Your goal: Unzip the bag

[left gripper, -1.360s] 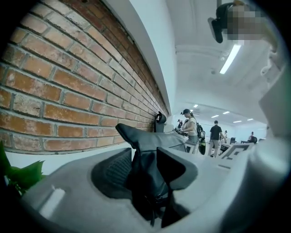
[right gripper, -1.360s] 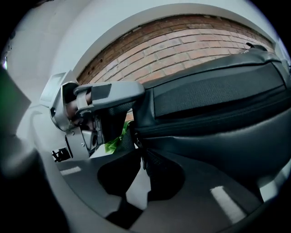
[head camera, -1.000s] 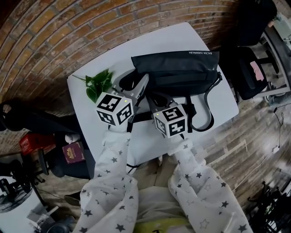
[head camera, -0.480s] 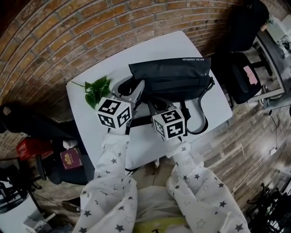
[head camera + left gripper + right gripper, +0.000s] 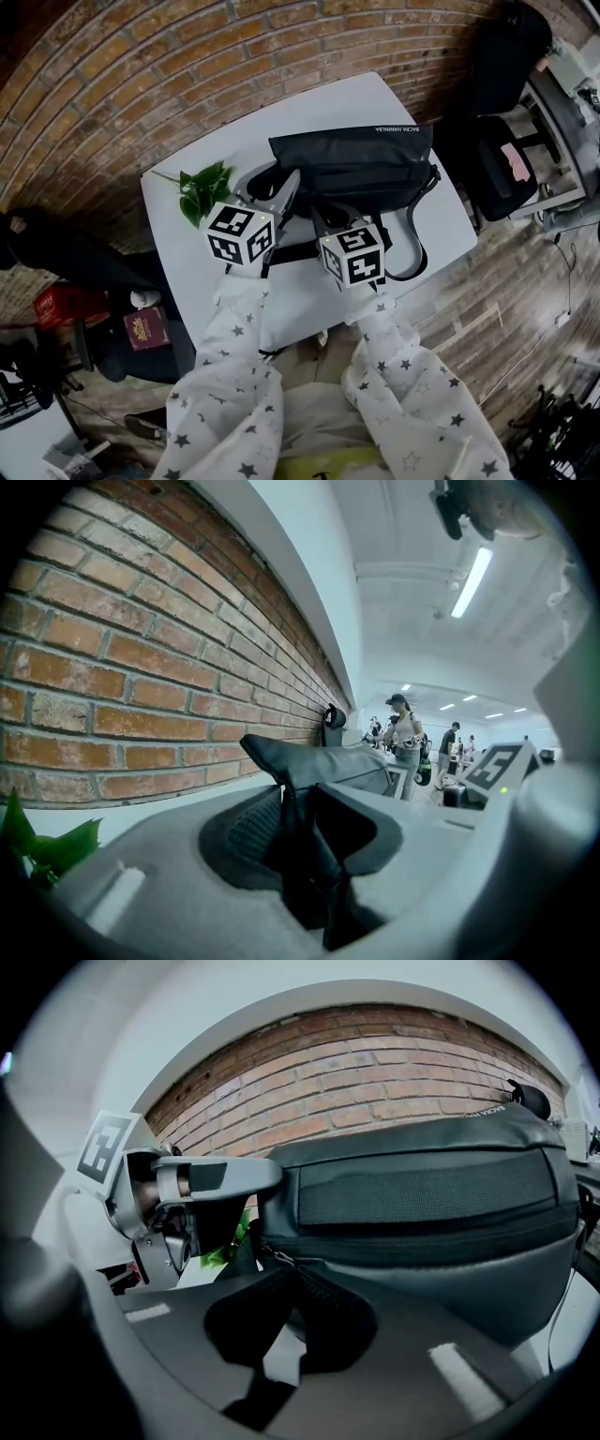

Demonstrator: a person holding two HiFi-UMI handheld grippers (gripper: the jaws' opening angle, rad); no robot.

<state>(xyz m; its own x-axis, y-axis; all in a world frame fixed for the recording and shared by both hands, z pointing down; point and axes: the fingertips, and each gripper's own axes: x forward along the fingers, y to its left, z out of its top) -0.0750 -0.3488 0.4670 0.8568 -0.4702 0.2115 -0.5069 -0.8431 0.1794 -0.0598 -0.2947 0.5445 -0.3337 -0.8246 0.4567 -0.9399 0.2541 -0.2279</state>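
Observation:
A black bag (image 5: 356, 164) lies on the white table (image 5: 178, 262), its zipper running along the front (image 5: 422, 1232). My left gripper (image 5: 286, 187) is at the bag's left end. Its jaws have just been closing, and a fold of the bag's black fabric (image 5: 309, 761) is pinched between them. My right gripper (image 5: 317, 217) sits just right of it at the bag's front. In the right gripper view its jaws (image 5: 286, 1274) are shut on the small zipper pull (image 5: 278, 1258) at the zipper's left end.
A green leafy sprig (image 5: 202, 185) lies on the table left of the bag. The bag's strap (image 5: 412, 253) loops toward the table's front right edge. A brick wall (image 5: 141, 75) backs the table. A black chair (image 5: 502, 159) stands to the right.
The head camera has shifted a little. Both grippers stay at the bag's left end, and the bag has not visibly moved.

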